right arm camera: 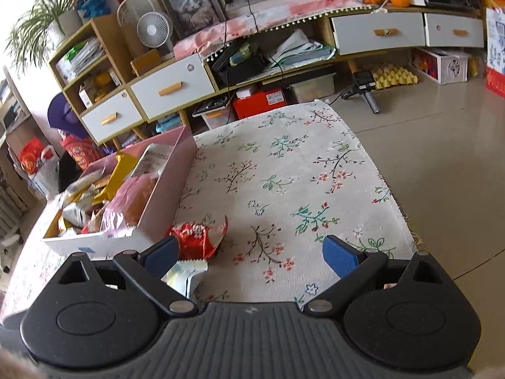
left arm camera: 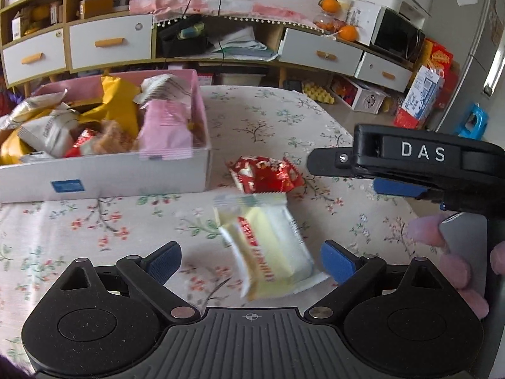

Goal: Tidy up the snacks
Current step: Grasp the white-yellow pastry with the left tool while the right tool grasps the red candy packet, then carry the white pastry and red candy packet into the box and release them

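Note:
A pale yellow snack packet point(left arm camera: 268, 246) lies on the floral cloth between the fingers of my open left gripper point(left arm camera: 252, 262), untouched by the pads. A red snack packet point(left arm camera: 265, 173) lies just beyond it. A white box with a pink inside point(left arm camera: 104, 173), full of several snack bags, stands at the left. My right gripper point(right arm camera: 252, 257) is open and empty above the cloth; the red packet point(right arm camera: 197, 240) and the yellow packet's end point(right arm camera: 186, 274) lie by its left finger. The box point(right arm camera: 161, 195) is at its left. The right gripper's side also shows in the left wrist view point(left arm camera: 410, 164).
The table's floral cloth point(right arm camera: 284, 173) ends at the right over a tiled floor point(right arm camera: 442, 158). A long cabinet with white drawers point(right arm camera: 170, 88) stands behind the table, with boxes underneath. A pink-gloved hand point(left arm camera: 457, 268) holds the right gripper.

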The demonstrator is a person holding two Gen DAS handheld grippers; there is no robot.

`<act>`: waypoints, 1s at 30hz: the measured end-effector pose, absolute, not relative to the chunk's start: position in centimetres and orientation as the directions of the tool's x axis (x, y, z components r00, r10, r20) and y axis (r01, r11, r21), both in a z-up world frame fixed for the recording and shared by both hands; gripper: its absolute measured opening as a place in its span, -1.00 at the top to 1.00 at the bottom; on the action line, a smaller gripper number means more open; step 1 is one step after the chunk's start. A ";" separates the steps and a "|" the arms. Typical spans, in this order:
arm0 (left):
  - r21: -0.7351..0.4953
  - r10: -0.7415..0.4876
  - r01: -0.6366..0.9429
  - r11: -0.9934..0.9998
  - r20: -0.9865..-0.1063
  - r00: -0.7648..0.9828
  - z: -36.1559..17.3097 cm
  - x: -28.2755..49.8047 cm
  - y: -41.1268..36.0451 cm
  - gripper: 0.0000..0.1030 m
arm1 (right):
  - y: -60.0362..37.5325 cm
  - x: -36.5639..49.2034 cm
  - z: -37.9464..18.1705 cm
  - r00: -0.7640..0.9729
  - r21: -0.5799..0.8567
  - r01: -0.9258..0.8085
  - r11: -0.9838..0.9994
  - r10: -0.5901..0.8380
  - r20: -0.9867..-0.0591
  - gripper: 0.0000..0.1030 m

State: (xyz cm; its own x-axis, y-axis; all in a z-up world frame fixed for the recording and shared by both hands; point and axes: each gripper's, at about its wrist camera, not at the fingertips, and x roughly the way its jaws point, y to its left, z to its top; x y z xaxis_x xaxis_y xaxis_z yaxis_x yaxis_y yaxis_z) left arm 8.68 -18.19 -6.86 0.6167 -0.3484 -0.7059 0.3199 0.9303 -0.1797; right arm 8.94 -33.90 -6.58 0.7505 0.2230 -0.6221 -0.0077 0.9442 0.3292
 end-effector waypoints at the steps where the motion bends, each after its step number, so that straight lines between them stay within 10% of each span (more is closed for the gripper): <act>1: -0.179 -0.341 0.310 0.934 -0.708 0.618 -7.0 8.8 -18.3 -0.77 | -34.0 9.1 -6.6 0.749 0.339 -0.011 0.941 0.233 -0.621 -0.88; 7: -0.070 -0.236 0.267 0.961 -0.711 0.662 -6.9 8.7 -18.4 0.10 | -33.6 9.8 -6.9 0.739 0.346 -0.050 0.937 0.267 -0.619 -0.82; 22: -0.072 -0.202 0.220 0.973 -0.731 0.652 -6.6 8.0 -11.8 0.12 | -29.2 11.3 -7.9 0.725 0.194 -0.161 0.968 0.249 -0.642 -0.17; 30: -0.085 -0.172 0.164 0.983 -0.741 0.649 -6.2 7.6 -8.4 0.12 | -27.0 10.3 -7.3 0.721 0.108 -0.253 0.961 0.262 -0.642 0.62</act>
State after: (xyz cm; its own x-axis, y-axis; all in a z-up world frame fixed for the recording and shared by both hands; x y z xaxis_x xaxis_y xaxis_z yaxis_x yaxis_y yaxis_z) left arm 7.65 -8.44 -6.18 0.6490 -0.1719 -0.7411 0.1636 0.9829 -0.0847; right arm 10.34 -26.96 -7.28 0.7209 0.2616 -0.6418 -0.2531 0.9614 0.1076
